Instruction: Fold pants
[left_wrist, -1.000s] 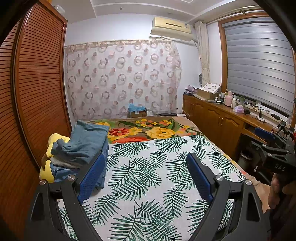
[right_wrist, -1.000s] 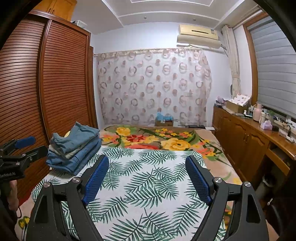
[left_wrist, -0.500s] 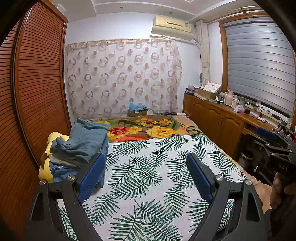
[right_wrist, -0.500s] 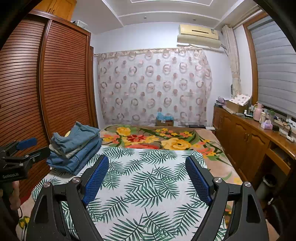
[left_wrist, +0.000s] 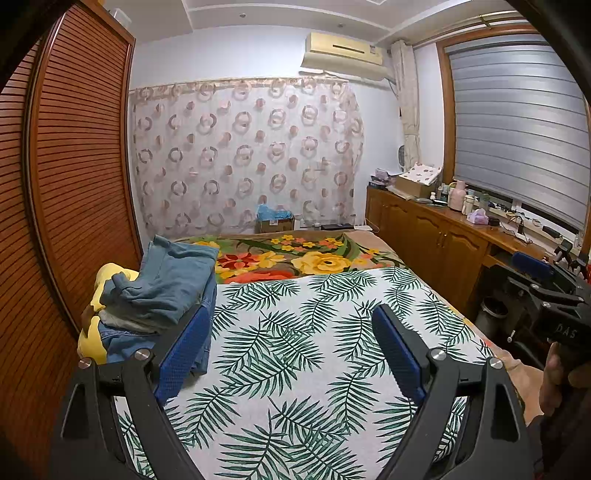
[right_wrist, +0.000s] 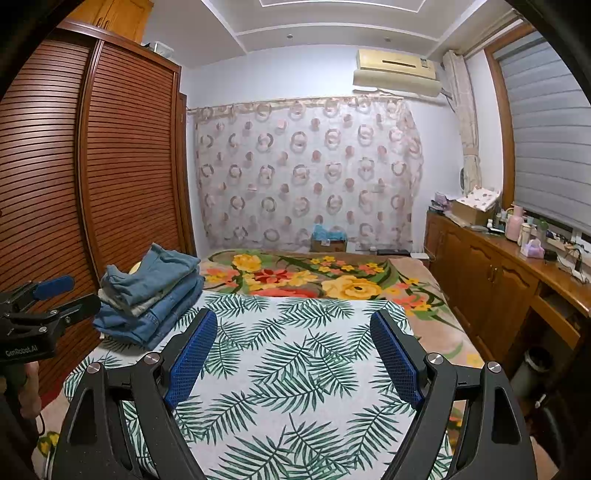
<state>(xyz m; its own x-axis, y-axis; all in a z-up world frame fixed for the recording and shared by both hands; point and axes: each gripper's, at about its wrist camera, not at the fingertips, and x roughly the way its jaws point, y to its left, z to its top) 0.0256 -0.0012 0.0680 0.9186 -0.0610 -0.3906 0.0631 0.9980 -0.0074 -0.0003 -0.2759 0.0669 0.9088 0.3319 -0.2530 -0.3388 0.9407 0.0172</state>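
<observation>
While both tools hover above a bed, the left gripper and the right gripper stand with their blue, dimpled pads spread wide and nothing between them. Ahead of and below both lies a white palm-leaf-printed bedspread, smooth and flat, with open cloth running forward to its straight far edge, where a plush brown blanket with yellow and red flowers begins.

A stack of folded blue denim pants sits forward and to the left of the left gripper, close beside its left pad, on the bedspread's left edge, with a yellow soft object partly showing behind it. From the right gripper the same stack lies well off to the forward left.

A slatted reddish-brown wooden wardrobe walls in the left side just beyond the stack; a glossy wooden cabinet counter runs along the right. A sheer ring-patterned curtain closes the far end. A person's hand grips the right tool's handle.
</observation>
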